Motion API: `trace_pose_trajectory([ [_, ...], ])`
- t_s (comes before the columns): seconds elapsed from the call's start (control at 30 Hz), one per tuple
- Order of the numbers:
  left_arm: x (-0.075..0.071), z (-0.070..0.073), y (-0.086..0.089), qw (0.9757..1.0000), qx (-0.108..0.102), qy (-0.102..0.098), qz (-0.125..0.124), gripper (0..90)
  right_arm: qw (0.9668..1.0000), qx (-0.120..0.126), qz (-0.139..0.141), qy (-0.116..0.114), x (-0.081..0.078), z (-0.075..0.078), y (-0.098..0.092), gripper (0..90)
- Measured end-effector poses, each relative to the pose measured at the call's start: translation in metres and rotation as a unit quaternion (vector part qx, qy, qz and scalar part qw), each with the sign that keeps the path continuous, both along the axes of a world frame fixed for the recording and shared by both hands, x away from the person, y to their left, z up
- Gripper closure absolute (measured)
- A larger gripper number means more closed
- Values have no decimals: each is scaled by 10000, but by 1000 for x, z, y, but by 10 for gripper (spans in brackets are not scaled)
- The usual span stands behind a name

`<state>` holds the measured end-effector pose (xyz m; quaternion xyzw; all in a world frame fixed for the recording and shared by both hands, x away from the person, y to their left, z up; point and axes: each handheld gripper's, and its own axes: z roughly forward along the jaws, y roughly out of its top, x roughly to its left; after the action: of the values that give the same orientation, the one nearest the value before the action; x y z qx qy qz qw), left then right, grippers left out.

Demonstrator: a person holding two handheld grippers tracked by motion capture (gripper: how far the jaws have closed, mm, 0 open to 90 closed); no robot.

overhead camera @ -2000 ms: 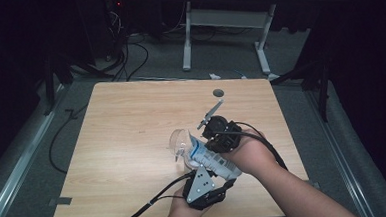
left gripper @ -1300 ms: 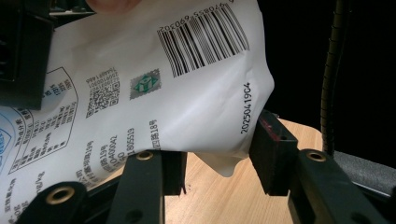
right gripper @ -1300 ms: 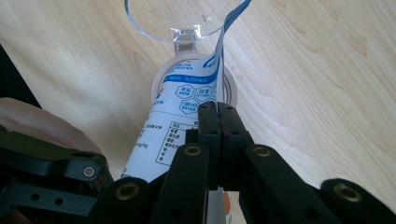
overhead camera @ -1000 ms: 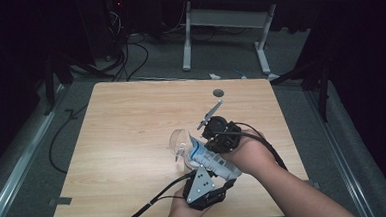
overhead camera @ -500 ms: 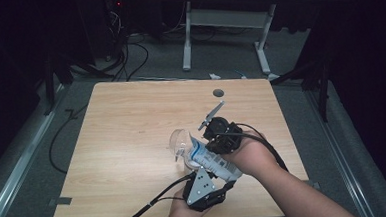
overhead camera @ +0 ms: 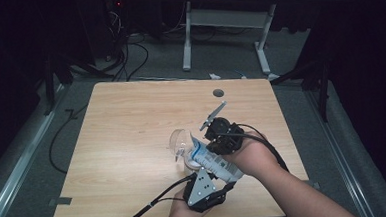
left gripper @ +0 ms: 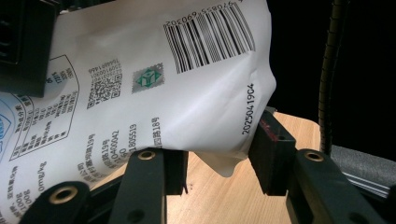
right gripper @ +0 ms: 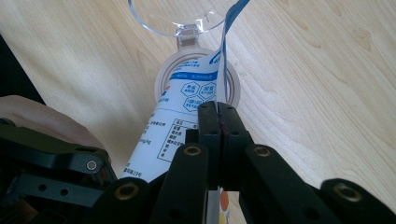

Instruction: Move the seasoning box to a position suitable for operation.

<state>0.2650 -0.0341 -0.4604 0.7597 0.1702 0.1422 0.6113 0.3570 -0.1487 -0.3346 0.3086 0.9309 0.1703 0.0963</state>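
A soft white printed pack [overhead camera: 215, 162] lies tilted over the wooden table [overhead camera: 127, 127], its round cap ring and open clear flip lid [overhead camera: 178, 139] pointing left. My left gripper [overhead camera: 225, 176] comes in from the near edge. Its jaws clamp the pack's crumpled bottom end [left gripper: 187, 93], one pad on each side of my left gripper [left gripper: 219, 158]. My right gripper [overhead camera: 204, 147] reaches in from the right, above the pack. In the right gripper view, my right gripper [right gripper: 218, 109] is shut on a thin blue-edged strip [right gripper: 226, 42] that rises past the cap ring [right gripper: 163, 79] and lid [right gripper: 173, 14].
A round cable hole [overhead camera: 218, 93] sits near the table's far edge. Bare wood spreads to the left and behind the pack. Cables trail off the near edge [overhead camera: 151, 206]. A desk frame [overhead camera: 221, 22] stands on the floor beyond.
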Motion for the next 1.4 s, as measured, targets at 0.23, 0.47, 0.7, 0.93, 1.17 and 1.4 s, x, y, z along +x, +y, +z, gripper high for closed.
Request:
trace_pose_trajectory([
  [0.23, 0, -2, 2, 10000, 17, -1, 6, 612, 10000, -9, 9, 6, 0, 0, 0, 900],
  [0.47, 0, -4, 4, 10000, 13, 5, 0, 611, 10000, 1, 19, 3, 0, 0, 2, 900],
  [0.7, -1, -6, 4, 10000, 13, 20, -18, 611, 10000, 2, 15, 10, -1, 0, 1, 900],
  [0.93, -1, -8, 5, 10000, 6, 45, -36, 611, 10000, -10, 15, 16, -2, 0, 1, 900],
  [1.17, -2, -10, 7, 9999, 5, 90, -55, 610, 10000, -9, 19, 27, -3, -1, 0, 900],
  [1.4, -3, -14, 7, 9999, 32, 117, -65, 609, 10000, -4, 10, 38, -4, -2, -1, 900],
])
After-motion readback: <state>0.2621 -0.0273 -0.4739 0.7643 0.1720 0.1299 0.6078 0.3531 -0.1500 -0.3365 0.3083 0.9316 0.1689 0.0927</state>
